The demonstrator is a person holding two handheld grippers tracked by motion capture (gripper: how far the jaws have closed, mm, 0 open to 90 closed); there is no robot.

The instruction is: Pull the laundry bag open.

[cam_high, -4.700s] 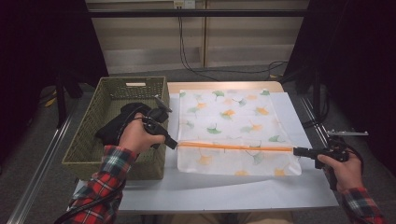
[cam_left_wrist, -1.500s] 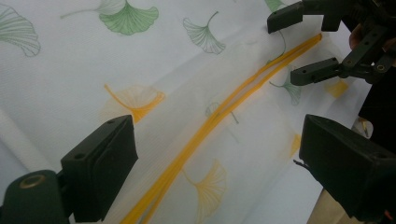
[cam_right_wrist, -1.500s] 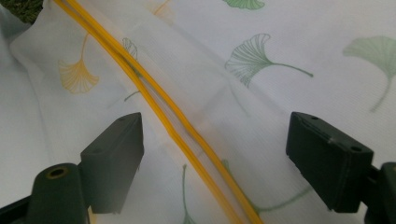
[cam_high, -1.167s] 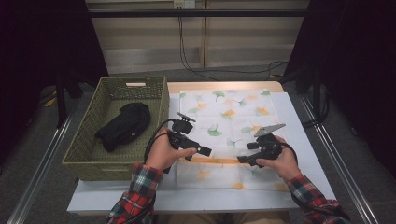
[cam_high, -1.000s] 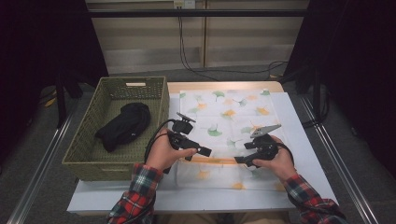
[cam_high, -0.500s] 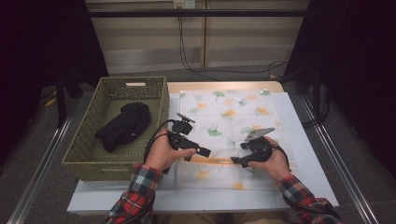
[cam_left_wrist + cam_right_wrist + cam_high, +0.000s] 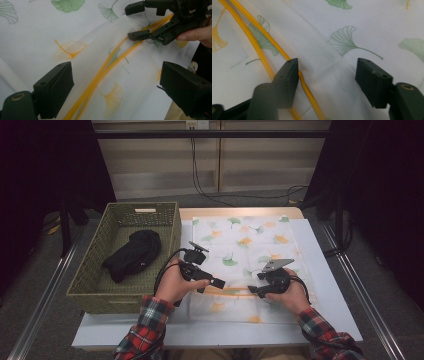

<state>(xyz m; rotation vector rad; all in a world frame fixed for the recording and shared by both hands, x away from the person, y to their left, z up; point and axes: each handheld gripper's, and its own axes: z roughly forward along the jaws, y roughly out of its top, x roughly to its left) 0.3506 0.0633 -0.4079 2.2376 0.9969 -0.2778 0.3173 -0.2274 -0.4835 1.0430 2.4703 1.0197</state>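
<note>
A white mesh cloth (image 7: pixel 240 240) printed with green and orange ginkgo leaves lies flat on the table, with a doubled orange edge strip (image 7: pixel 232 291) running across its near part. My left gripper (image 7: pixel 217 283) is open just above that strip (image 7: pixel 100 75), its jaws wide either side of it (image 7: pixel 117 75). Facing it from the right, my right gripper (image 7: pixel 252 291) is low on the cloth. Its jaws have just been closing and stand open (image 7: pixel 328 72) around a raised fold of mesh. One jaw rests against the orange strip (image 7: pixel 259 50). The left gripper view shows the right gripper (image 7: pixel 136 21) straddling the strip.
A green woven basket (image 7: pixel 172 227) stands left of the cloth with a black bundle (image 7: pixel 132 252) inside. A white board (image 7: pixel 330 285) under the cloth reaches past it to the right and front. Cables hang at the back wall.
Both grippers came from the ends of the orange strip to its middle. In the last second the right hand crept left toward the left gripper, which stayed still.
</note>
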